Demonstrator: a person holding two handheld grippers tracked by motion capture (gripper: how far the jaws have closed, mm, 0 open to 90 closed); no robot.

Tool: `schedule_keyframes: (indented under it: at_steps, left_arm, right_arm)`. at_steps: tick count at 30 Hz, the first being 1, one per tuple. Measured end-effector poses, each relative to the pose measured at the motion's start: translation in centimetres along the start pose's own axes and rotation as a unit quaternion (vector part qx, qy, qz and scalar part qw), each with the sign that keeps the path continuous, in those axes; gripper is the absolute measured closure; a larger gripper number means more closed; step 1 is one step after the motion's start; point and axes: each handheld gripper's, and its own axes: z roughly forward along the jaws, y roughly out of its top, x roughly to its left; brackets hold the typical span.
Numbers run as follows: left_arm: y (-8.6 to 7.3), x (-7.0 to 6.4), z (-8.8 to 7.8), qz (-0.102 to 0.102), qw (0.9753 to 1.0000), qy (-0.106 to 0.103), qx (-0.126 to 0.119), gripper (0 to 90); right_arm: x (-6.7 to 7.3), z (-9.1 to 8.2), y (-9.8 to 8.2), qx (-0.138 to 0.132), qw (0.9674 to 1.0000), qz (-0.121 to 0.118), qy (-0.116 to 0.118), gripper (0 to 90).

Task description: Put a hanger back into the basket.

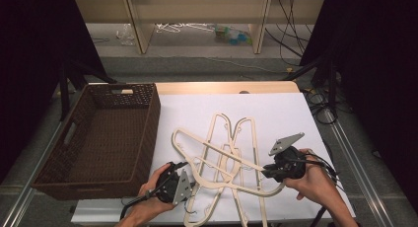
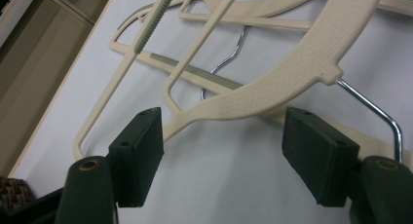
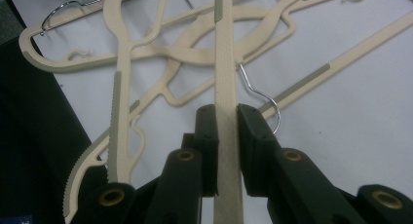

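Right gripper: my jaws are clamped on the bar of the top hanger.
Left gripper: jaws apart, nothing between them yet; a hanger's shoulder lies just ahead.
Pile: centre of the white sheet, basket at nine o'clock.
Tip: lift slowly, watching for snagging hooks.

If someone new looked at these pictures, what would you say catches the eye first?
The tangle of cream hangers on the white table stands out at once. The right gripper is clamped on one hanger's bar, while the left gripper stands open at the pile's near edge. A brown wicker basket sits left.
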Motion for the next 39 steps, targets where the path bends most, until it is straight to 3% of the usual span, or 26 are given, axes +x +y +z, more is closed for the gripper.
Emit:
schedule_keyframes:
  at_steps: [2, 4, 5, 11, 12, 13, 14, 15, 16, 18, 19, 23, 25, 26, 27, 28, 29, 31, 37, 38, 39]
  left_arm:
    - [0.2, -0.3, 0.2, 0.013, 0.9999, 0.003, 0.001, 31.4]
    - [0.7, -0.6, 0.6, 0.049, 0.9987, 0.002, 0.013, 31.1]
    - [0.8, -0.8, 0.7, 0.053, 0.9984, 0.011, 0.011, 30.9]
    - [1.2, -0.7, 0.9, 0.060, 0.9981, 0.011, 0.006, 26.6]
    - [1.3, -0.6, 0.7, 0.068, 0.9976, 0.012, 0.003, 27.7]
    - [1.3, -0.6, 0.7, 0.068, 0.9977, 0.003, 0.001, 28.1]
    - [1.5, -0.6, 0.4, 0.092, 0.9957, -0.002, -0.003, 31.6]
    - [1.5, -0.6, 0.4, 0.092, 0.9957, -0.002, -0.003, 32.7]
    - [1.6, -0.6, 0.3, 0.106, 0.9943, 0.006, -0.012, 32.7]
    - [1.8, -0.5, 0.1, 0.120, 0.9925, -0.011, -0.018, 41.7]
    - [1.9, -0.4, -0.2, 0.145, 0.9891, -0.020, -0.015, 43.8]
    - [1.9, -0.5, -0.3, 0.154, 0.9870, -0.038, -0.027, 52.2]
    - [1.9, -0.8, -0.3, 0.168, 0.9840, -0.051, -0.028, 56.8]
    - [1.9, -0.8, -0.3, 0.168, 0.9840, -0.051, -0.028, 59.5]
    - [1.9, -1.0, -0.3, 0.181, 0.9816, -0.056, -0.026, 61.9]
    - [1.9, -1.0, -0.3, 0.181, 0.9816, -0.056, -0.026, 64.5]
    - [2.0, -1.1, -0.3, 0.190, 0.9796, -0.062, -0.023, 64.5]
    - [2.2, -1.2, -0.5, 0.203, 0.9769, -0.065, -0.020, 69.6]
    - [3.0, -0.8, -1.5, 0.219, 0.9734, -0.064, -0.025, 74.8]
    - [3.4, -0.8, -1.9, 0.230, 0.9707, -0.067, -0.024, 76.4]
    - [3.4, -0.8, -1.9, 0.230, 0.9707, -0.067, -0.024, 77.1]
  right_arm:
    - [0.1, 0.0, 0.0, 0.001, 1.0000, 0.004, -0.003, 80.1]
    - [-0.1, 0.0, 0.0, -0.004, 1.0000, 0.001, 0.001, 80.1]
    - [-0.1, 0.0, 0.0, -0.002, 1.0000, 0.003, 0.003, 80.2]
    - [-0.3, 0.4, -0.2, -0.002, 1.0000, 0.002, 0.005, 80.0]
    - [-0.4, 0.5, -0.3, -0.003, 1.0000, -0.001, 0.006, 80.0]
    - [-0.6, 0.7, -0.4, -0.002, 1.0000, 0.003, 0.006, 80.0]
    - [-1.0, 1.0, -0.6, -0.001, 0.9999, -0.001, 0.011, 79.9]
    - [-1.0, 1.0, -0.6, -0.001, 0.9999, -0.001, 0.011, 79.9]
    - [-1.1, 1.1, -0.7, -0.003, 0.9999, -0.007, 0.012, 79.9]
    - [-1.8, 1.6, -1.2, -0.007, 0.9996, -0.006, 0.025, 79.7]
    - [-2.1, 1.6, -1.3, -0.009, 0.9994, -0.005, 0.033, 79.8]
    - [-2.6, 2.0, -1.8, -0.011, 0.9988, -0.001, 0.048, 79.7]
    - [-2.7, 2.2, -2.1, -0.010, 0.9985, 0.004, 0.053, 79.7]
    - [-2.8, 2.4, -2.1, -0.011, 0.9985, 0.002, 0.054, 79.7]
    - [-2.8, 2.5, -2.1, -0.008, 0.9984, -0.001, 0.057, 79.7]
    - [-2.8, 2.5, -2.1, -0.008, 0.9984, -0.001, 0.057, 79.7]
    - [-2.7, 2.5, -2.1, -0.008, 0.9985, 0.000, 0.054, 79.7]
    - [-2.8, 2.6, -2.2, -0.007, 0.9981, 0.001, 0.061, 79.7]
    - [-3.4, 2.9, -2.6, -0.006, 0.9974, 0.002, 0.072, 79.2]
    - [-3.5, 2.9, -2.8, -0.005, 0.9971, 0.005, 0.076, 79.0]
    - [-3.5, 2.9, -2.8, -0.005, 0.9971, 0.005, 0.076, 79.0]
